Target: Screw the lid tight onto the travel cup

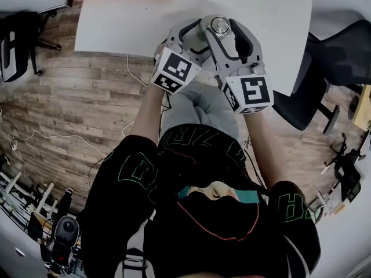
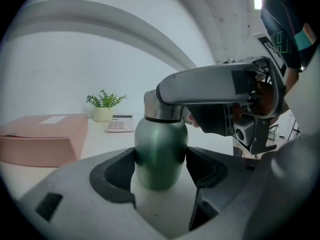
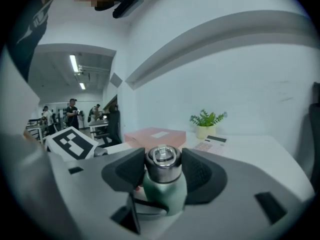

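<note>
white tabletop [image 1: 116, 28], near edge: green metal travel cup [image 2: 160, 149] upright. left gripper [image 2: 161, 170] jaws clamped on body, right gripper [image 3: 163, 173] jaws clamped on steel lid [image 3: 163, 158]. Rigid, smooth, probably slippery; hold lid by its flank.

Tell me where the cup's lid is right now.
In the right gripper view, the steel lid sits atop the green travel cup, gripped by the right gripper; the left gripper clamps the cup's body below.
</note>
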`<state>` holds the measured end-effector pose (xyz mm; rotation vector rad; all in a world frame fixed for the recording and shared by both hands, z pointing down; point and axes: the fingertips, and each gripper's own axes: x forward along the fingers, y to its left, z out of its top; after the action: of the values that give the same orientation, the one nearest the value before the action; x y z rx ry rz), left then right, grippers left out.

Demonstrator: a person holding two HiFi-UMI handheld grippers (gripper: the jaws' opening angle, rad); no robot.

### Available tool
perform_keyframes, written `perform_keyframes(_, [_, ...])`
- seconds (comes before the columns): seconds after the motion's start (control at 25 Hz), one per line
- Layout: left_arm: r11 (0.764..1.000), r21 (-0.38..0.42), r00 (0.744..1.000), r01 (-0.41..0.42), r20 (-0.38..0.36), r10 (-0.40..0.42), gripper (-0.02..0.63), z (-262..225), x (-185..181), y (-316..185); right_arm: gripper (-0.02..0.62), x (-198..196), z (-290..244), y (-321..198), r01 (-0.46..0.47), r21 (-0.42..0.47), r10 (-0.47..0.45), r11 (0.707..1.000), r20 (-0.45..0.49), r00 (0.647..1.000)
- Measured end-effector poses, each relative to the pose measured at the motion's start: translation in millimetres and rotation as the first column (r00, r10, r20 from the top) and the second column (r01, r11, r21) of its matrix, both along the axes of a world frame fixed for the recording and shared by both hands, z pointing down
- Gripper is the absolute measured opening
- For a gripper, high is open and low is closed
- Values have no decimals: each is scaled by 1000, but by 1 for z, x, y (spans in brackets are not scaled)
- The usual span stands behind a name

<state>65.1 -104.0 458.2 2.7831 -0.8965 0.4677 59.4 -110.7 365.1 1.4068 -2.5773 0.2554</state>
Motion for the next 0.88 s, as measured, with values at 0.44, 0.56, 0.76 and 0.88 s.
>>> perform_keyframes(0.44, [1000,-6,1000,2,-3,-2,331,0,1,-1,261,3,-2,3,157,0,-156,988,-82,984])
perform_keyframes(0.56, [1000,-7,1000,1,-4,-1,331,0,2,-1,268,1,-4,5,274,-7,-273,962,-96,957])
perform_keyframes(0.76, [1000,-7,1000,1,-2,-1,331,0,1,-2,268,-3,-4,6,414,-47,-416,909,-119,901])
perform_keyframes(0.88, [1000,-7,1000,0,-2,0,331,0,2,0,268,-4,-3,7,500,-53,-502,865,-138,854])
